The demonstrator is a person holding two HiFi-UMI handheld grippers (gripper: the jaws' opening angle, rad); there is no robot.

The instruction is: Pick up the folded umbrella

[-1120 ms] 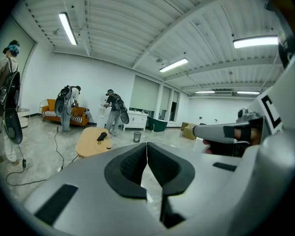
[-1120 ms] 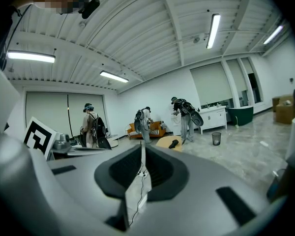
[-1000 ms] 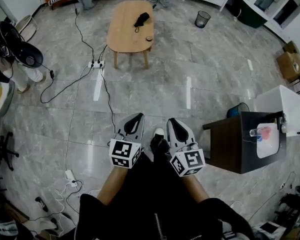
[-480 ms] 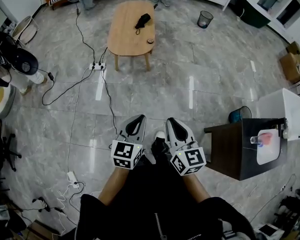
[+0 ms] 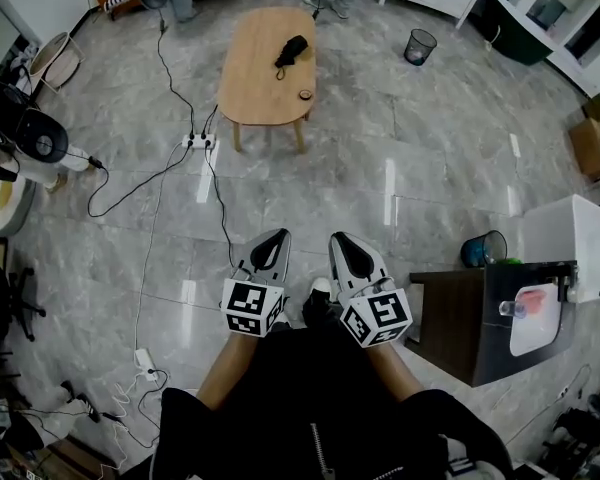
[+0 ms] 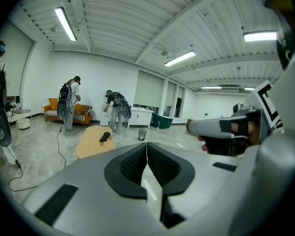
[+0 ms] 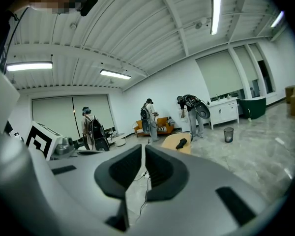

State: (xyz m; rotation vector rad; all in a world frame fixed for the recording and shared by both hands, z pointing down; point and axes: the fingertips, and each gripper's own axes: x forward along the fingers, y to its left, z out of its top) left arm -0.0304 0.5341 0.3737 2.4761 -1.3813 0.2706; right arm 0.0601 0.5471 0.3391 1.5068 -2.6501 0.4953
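Note:
The folded umbrella (image 5: 291,51) is black and lies on the far part of an oval wooden table (image 5: 260,73), well ahead of me across the floor. My left gripper (image 5: 278,234) and right gripper (image 5: 337,238) are held side by side in front of my body, both shut and empty, pointing toward the table. The left gripper view shows the umbrella (image 6: 104,137) small on the table (image 6: 91,144) beyond the shut jaws (image 6: 147,146). It also appears as a small dark shape in the right gripper view, umbrella (image 7: 181,143) past the shut jaws (image 7: 143,149).
A small round object (image 5: 305,95) sits near the table's front edge. A power strip (image 5: 200,142) and cables (image 5: 150,218) lie on the floor to the left. A dark cabinet (image 5: 460,313) and blue bucket (image 5: 485,249) stand at right. A bin (image 5: 420,46) and people stand beyond the table.
The table with the umbrella has come nearer and lower in the head view. Both grippers travel forward together, still shut, side by side.

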